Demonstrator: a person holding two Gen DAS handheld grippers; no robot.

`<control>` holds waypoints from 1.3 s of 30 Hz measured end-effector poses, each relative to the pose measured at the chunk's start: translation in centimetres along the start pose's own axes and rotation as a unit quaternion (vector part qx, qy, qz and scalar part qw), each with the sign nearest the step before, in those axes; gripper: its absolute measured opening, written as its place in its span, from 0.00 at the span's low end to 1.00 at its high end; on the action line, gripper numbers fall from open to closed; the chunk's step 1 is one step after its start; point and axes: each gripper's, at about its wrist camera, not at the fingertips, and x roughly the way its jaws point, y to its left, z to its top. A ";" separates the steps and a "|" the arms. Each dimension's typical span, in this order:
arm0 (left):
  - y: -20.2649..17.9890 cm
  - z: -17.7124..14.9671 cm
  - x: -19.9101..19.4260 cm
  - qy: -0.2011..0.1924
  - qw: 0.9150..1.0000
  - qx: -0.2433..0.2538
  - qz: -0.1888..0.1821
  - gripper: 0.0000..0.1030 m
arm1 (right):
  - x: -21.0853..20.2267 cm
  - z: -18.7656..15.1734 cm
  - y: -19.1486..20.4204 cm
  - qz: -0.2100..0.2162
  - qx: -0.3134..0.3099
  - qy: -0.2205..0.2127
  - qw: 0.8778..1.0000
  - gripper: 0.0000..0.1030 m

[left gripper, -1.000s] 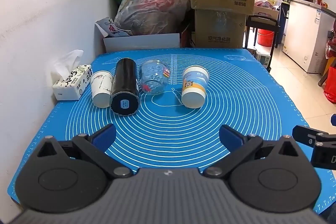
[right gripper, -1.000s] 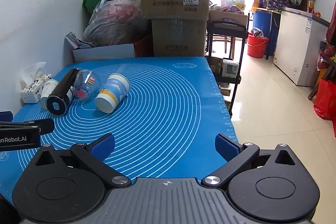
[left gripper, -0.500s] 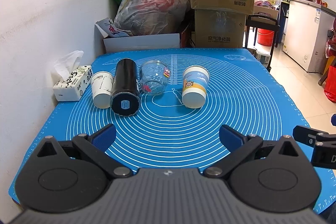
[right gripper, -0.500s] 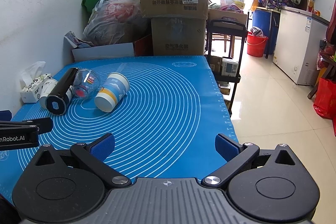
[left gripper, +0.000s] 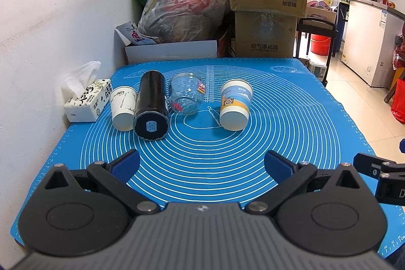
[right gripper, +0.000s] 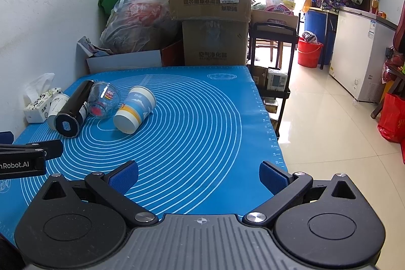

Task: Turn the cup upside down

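Several cups lie on their sides in a row on the blue mat [left gripper: 278, 123], bases towards me: a white paper cup [left gripper: 123, 108], a black tumbler [left gripper: 151, 110], a clear glass cup [left gripper: 186, 98] and a blue-and-yellow paper cup [left gripper: 236, 105]. The same row shows in the right wrist view: the white cup [right gripper: 56, 108], the tumbler [right gripper: 73, 113], the glass cup [right gripper: 104, 100], the blue-and-yellow cup [right gripper: 134, 110]. My left gripper [left gripper: 202, 165] is open and empty, well short of the cups. My right gripper [right gripper: 198, 176] is open and empty over the mat's near right part.
A tissue box [left gripper: 88, 100] stands by the white wall at the left. Cardboard boxes [left gripper: 265, 4] and stuffed bags [left gripper: 184, 14] crowd the table's far edge. The table's right edge drops to a tiled floor [right gripper: 329, 123] with a black cart [right gripper: 276, 62].
Both views have shifted very slightly; the cups have not moved and both grippers stay open.
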 end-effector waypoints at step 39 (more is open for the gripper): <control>-0.4 -0.2 0.7 0.003 1.000 0.005 0.001 1.00 | 1.0 -0.5 -0.5 -0.001 0.002 0.006 1.000 1.00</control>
